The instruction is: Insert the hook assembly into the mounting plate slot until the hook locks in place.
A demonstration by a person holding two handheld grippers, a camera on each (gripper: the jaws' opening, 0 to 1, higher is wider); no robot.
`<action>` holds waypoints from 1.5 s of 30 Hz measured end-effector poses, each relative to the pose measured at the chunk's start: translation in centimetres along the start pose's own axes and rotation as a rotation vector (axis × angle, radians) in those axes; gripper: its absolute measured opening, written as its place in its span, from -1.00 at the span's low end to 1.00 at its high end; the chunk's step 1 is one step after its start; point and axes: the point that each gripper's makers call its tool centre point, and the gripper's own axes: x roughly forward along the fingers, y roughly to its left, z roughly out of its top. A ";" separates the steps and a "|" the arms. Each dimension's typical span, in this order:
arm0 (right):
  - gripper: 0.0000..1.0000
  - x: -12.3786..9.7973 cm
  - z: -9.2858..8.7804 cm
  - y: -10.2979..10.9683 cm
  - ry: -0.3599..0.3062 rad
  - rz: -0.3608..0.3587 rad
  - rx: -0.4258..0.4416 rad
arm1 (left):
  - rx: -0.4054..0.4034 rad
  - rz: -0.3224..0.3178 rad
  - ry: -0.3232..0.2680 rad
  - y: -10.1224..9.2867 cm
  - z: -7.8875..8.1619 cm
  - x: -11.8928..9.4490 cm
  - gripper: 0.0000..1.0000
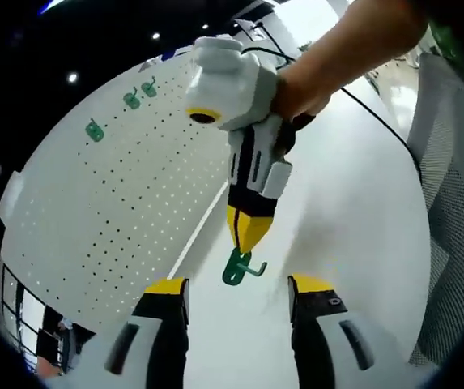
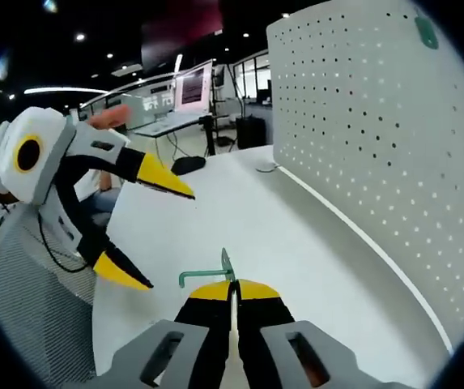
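In the left gripper view, the right gripper (image 1: 245, 243) at centre frame clamps a green hook (image 1: 239, 267) above the white table (image 1: 353, 243). The left gripper (image 1: 238, 296), at the bottom, stands wide. The pegboard (image 1: 110, 211) fills the left, with three hooks (image 1: 131, 99) at upper left.

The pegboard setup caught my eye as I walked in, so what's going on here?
A person is working with two handheld grippers at a white table. The right gripper is shut on a green hook, held above the table and not yet at the white pegboard. The left gripper is open and holds nothing. Three green hooks already hang on the board.
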 end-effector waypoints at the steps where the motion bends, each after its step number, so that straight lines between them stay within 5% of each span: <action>1: -1.00 -0.1 0.1 0.2 0.002 0.005 0.010 | -0.007 -0.005 -0.010 0.0 0.2 0.0 -0.12; 13: -1.00 -1.6 0.4 2.0 0.060 0.045 0.109 | 0.039 -0.064 -0.035 -1.2 0.7 -0.1 -0.58; 30: -1.00 -2.2 -1.0 3.5 0.177 0.086 0.340 | 0.061 -0.131 -0.053 -3.0 1.1 0.0 -0.81; 45: -1.00 -2.4 -1.1 4.8 0.214 0.134 0.391 | 0.038 -0.154 -0.048 -3.4 0.8 0.2 -0.86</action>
